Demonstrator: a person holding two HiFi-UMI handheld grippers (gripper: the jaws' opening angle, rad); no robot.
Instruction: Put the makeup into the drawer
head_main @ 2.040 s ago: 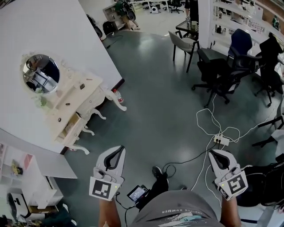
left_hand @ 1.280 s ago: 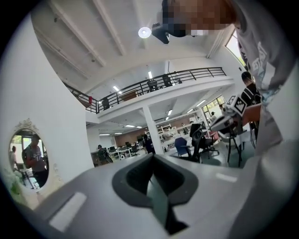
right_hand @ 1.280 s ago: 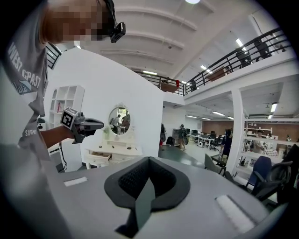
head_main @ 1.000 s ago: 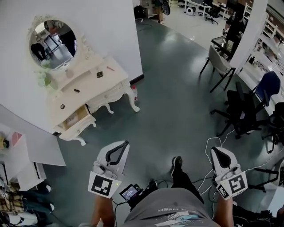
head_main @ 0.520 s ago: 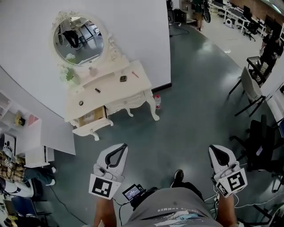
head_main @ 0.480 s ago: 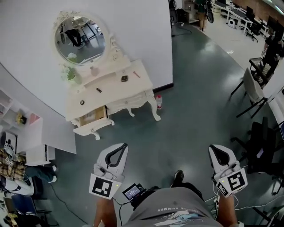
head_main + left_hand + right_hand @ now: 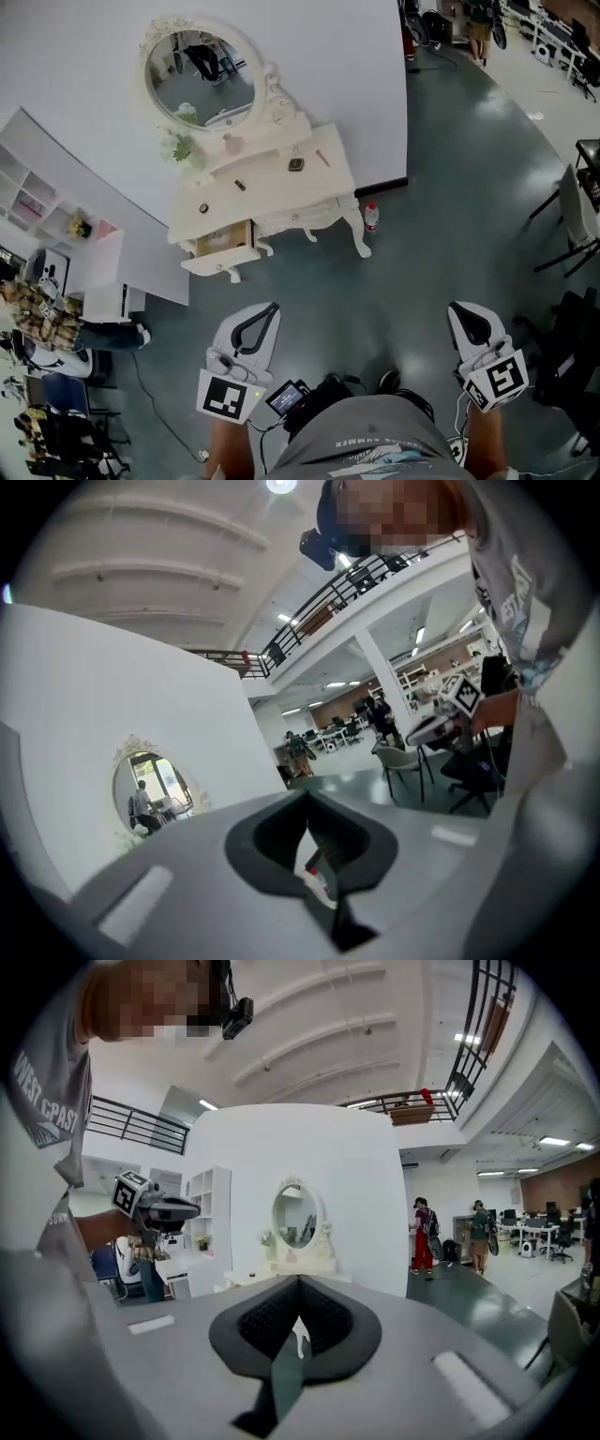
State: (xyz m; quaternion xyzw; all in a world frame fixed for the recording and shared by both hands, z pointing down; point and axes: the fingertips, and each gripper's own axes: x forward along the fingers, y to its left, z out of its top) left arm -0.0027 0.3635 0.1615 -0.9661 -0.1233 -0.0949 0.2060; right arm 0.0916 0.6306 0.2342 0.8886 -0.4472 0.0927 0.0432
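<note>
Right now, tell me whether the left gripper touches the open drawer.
Apart. The head view shows the left gripper held over the floor, well short of the drawer, with bare floor between them.

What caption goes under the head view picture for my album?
Left gripper and right gripper, both shut, face a white dressing table with its drawer open.

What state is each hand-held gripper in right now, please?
Left hand-held gripper: closed, holding nothing.
Right hand-held gripper: closed, holding nothing.

Glossy floor (image 7: 450, 234), dressing table (image 7: 281, 194) — matt paint
</note>
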